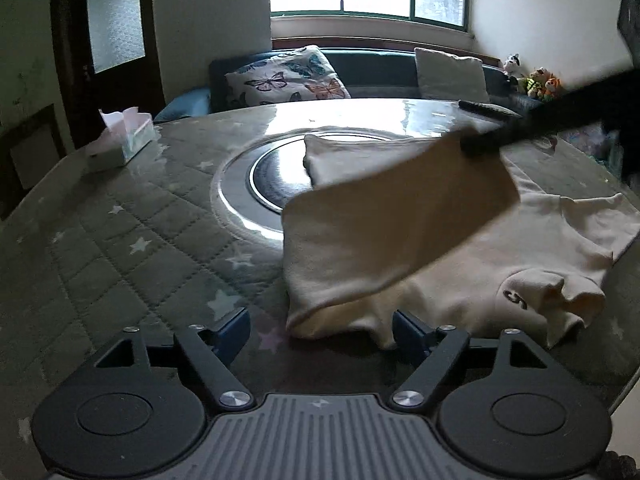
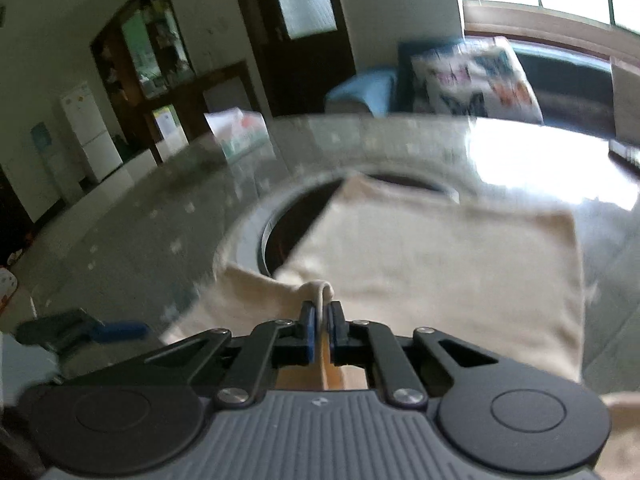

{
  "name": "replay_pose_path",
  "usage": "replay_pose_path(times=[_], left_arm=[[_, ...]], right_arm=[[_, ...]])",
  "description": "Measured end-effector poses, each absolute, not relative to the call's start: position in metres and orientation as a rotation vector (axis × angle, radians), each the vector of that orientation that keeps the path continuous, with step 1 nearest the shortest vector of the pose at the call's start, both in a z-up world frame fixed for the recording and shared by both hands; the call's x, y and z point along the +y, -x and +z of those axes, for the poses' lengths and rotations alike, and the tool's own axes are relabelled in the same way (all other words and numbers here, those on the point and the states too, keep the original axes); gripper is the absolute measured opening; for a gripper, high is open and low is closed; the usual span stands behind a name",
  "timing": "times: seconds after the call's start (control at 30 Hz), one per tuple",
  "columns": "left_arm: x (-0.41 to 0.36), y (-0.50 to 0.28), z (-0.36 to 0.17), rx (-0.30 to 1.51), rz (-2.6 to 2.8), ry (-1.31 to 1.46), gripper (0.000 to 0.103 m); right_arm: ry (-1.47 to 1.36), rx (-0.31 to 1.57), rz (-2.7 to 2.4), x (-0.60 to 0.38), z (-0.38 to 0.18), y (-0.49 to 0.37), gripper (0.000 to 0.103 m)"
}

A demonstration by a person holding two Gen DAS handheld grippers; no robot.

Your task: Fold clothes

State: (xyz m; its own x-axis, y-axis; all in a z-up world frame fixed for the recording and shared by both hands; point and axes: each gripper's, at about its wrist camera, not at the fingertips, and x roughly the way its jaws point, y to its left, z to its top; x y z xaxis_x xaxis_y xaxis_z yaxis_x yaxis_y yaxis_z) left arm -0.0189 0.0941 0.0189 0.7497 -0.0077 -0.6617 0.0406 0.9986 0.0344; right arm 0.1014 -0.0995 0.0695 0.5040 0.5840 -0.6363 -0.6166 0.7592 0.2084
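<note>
Working left to right in the left wrist view: a tissue box (image 1: 122, 142) is sitting at the far left of the counter (image 1: 132, 240), which is carrying a grey quilted cover with pale stars under a glossy top. A round inset ring (image 1: 236, 184) is lying at the counter's centre. My left tool (image 1: 321, 330) is standing wide open, its blue pads apart with nothing pinched between them; the near hem of the cream garment (image 1: 420, 248) is lying just beside its right finger. The garment is spreading over the right half of the counter, partly covering the ring, with a small dark mark near its right edge. One flap of it is being held up off the counter by the right tool (image 1: 476, 145), which is reaching in dark and blurred from the upper right. Beyond the counter I am seeing a butterfly cushion (image 1: 286, 76) on a blue sofa under the window. In the right wrist view, blurred, the right tool (image 2: 321, 312) is clamping shut on a fold of the cream garment (image 2: 440, 264), the cloth bunching up between the pads.
</note>
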Motion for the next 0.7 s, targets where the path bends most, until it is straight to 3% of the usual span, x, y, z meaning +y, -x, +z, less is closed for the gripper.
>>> replay_pose_path(times=[0.37, 0.7], left_arm=[[0.087, 0.018, 0.013, 0.722, -0.008, -0.103, 0.081], [0.089, 0.021, 0.014, 0.717, 0.012, -0.126, 0.081]], right_arm=[[0.184, 0.525, 0.691, -0.107, 0.148, -0.083, 0.004], [0.165, 0.631, 0.541, -0.153, 0.111, -0.081, 0.004]])
